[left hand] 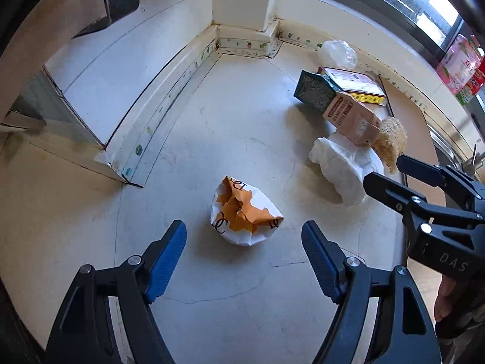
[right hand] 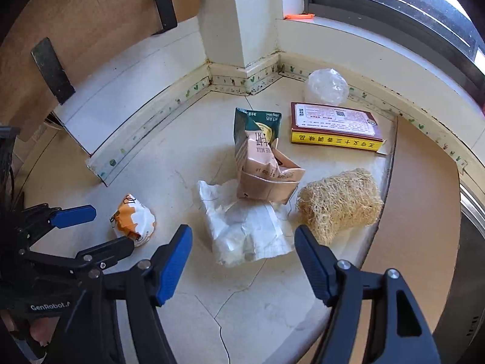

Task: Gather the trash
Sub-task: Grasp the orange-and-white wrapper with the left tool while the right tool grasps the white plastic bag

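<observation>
Left wrist view: the left gripper [left hand: 244, 254] is wide apart over the floor [left hand: 230, 127], holding nothing. The crumpled orange-and-white wrapper [left hand: 245, 212] lies just past it.

Right wrist view: the right gripper [right hand: 242, 261] is wide apart too. In front lies white paper [right hand: 245, 227], with a squashed milk carton [right hand: 262, 163] partly on it, a straw ball [right hand: 339, 203] beside it, and a yellow box [right hand: 333, 127] behind.

1 crumpled orange-white wrapper [right hand: 133, 220], 1 milk carton [right hand: 265, 166], 1 boxed pkg [right hand: 335, 126], 1 loofah [right hand: 339, 201], 1 white paper [right hand: 245, 230], 1 clear plastic wad [right hand: 326, 86]
</observation>
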